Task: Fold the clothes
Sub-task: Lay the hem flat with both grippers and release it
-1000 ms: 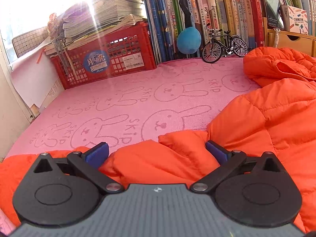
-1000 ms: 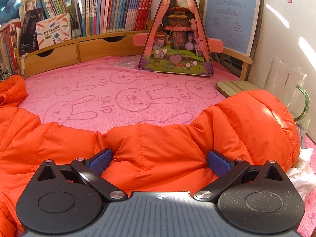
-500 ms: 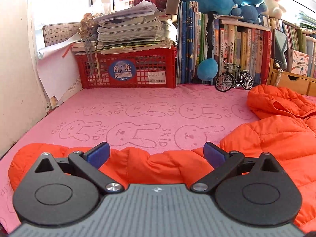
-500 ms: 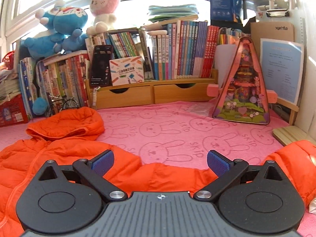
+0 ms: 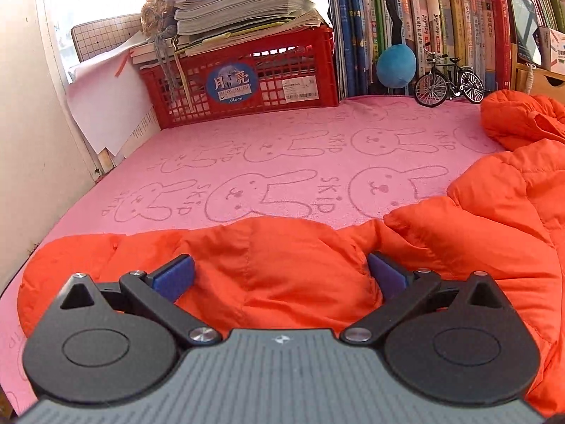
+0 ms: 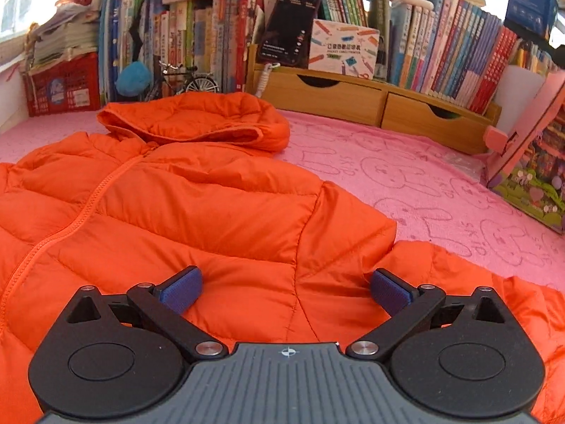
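Both claws, left (image 5: 280,272) and right (image 6: 286,288), spread wide, have dropped back onto the jacket (image 6: 197,212); sleeve folding not yet begun.

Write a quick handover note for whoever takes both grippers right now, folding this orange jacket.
Left tool: open, holding nothing, fingers straddling a bunched sleeve of the orange puffer jacket.
Right tool: open, holding nothing, over the jacket body near the other sleeve seam.
Jacket: lies front up on the pink bunny towel, zipped, hood toward the bookshelf.
Done: jacket spread out; no fold visible.
Left: probably bring each sleeve across the front, then fold the body.
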A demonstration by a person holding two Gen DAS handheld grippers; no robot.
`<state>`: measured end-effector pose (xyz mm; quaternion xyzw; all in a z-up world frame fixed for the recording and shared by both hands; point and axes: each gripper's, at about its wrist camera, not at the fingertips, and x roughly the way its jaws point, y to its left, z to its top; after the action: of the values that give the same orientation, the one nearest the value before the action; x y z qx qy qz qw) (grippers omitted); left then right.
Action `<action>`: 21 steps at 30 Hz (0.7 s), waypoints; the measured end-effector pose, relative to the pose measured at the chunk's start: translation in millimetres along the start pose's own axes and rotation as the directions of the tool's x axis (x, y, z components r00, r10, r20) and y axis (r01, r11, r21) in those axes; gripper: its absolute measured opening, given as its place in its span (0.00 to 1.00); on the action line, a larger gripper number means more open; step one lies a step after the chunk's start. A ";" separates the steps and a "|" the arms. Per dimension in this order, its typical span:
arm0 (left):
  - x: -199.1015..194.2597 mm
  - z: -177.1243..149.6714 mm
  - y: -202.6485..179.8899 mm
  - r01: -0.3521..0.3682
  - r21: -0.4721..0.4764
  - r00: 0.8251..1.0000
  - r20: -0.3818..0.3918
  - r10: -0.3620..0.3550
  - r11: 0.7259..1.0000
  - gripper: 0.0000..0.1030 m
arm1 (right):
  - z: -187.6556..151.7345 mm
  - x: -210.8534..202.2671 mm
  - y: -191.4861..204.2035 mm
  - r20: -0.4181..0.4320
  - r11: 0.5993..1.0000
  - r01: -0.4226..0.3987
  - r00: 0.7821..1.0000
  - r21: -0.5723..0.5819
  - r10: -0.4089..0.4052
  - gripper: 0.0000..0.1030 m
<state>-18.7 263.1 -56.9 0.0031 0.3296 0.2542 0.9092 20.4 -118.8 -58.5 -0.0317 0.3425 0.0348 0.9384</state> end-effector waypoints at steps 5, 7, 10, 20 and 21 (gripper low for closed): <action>2.6 1.3 2.4 -0.031 0.035 0.999 0.013 0.031 0.999 1.00 | -3.5 7.7 -17.9 -0.020 0.996 0.001 1.000 0.094 0.001 1.00; 4.0 1.6 3.4 -0.065 0.064 0.998 0.024 0.064 0.996 1.00 | -4.8 7.3 -12.7 -0.017 0.997 0.019 1.000 0.069 -0.018 1.00; 5.9 1.9 9.4 -0.079 0.093 0.997 0.035 0.076 0.993 1.00 | -3.1 8.2 -11.1 -0.019 0.997 0.018 1.000 0.069 -0.017 1.00; 11.7 2.0 36.4 -0.137 0.007 0.990 0.011 0.137 0.991 1.00 | -1.7 8.3 -8.7 -0.019 0.997 0.023 1.000 0.070 -0.021 1.00; 9.5 1.2 36.1 -0.138 -0.002 0.990 0.013 0.138 0.990 1.00 | -1.7 8.3 -8.9 -0.019 0.997 0.023 1.000 0.070 -0.021 1.00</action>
<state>-28.4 299.1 -55.4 0.0273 0.3225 0.3166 0.8917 26.4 -127.4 -64.8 -0.0028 0.3518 0.0122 0.9360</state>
